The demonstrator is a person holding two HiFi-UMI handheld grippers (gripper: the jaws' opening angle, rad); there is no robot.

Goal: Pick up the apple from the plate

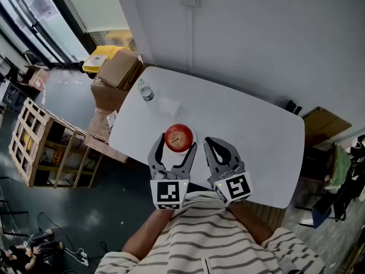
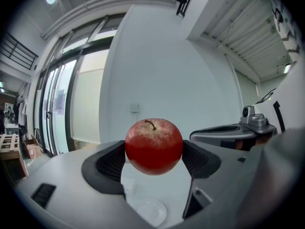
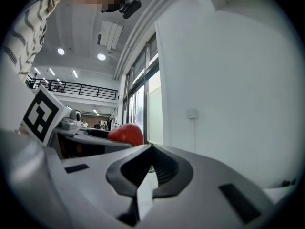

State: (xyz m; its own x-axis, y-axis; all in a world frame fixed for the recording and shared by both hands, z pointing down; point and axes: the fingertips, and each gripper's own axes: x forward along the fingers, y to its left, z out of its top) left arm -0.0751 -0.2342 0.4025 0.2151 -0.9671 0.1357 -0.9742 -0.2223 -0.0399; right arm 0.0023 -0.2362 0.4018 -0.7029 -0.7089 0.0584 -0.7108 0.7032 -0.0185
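Observation:
A red apple (image 1: 178, 137) sits between the jaws of my left gripper (image 1: 176, 144), whose dark pads press on both of its sides. In the left gripper view the apple (image 2: 153, 146) hangs clear above the white table, stem up, with the left gripper (image 2: 153, 159) shut on it. A small white plate (image 2: 151, 212) lies on the table below it. My right gripper (image 1: 209, 142) is just to the right of the apple, its jaws closed together and holding nothing. The right gripper view shows the right gripper (image 3: 151, 163) shut, with the apple (image 3: 126, 133) off to its left.
The white table (image 1: 256, 136) stands against a grey wall. A water bottle (image 1: 146, 91) and a pale clear item (image 1: 170, 106) sit at its far left end. Cardboard boxes (image 1: 117, 70), a yellow bin (image 1: 100, 56) and a wooden crate (image 1: 40, 141) stand on the floor to the left.

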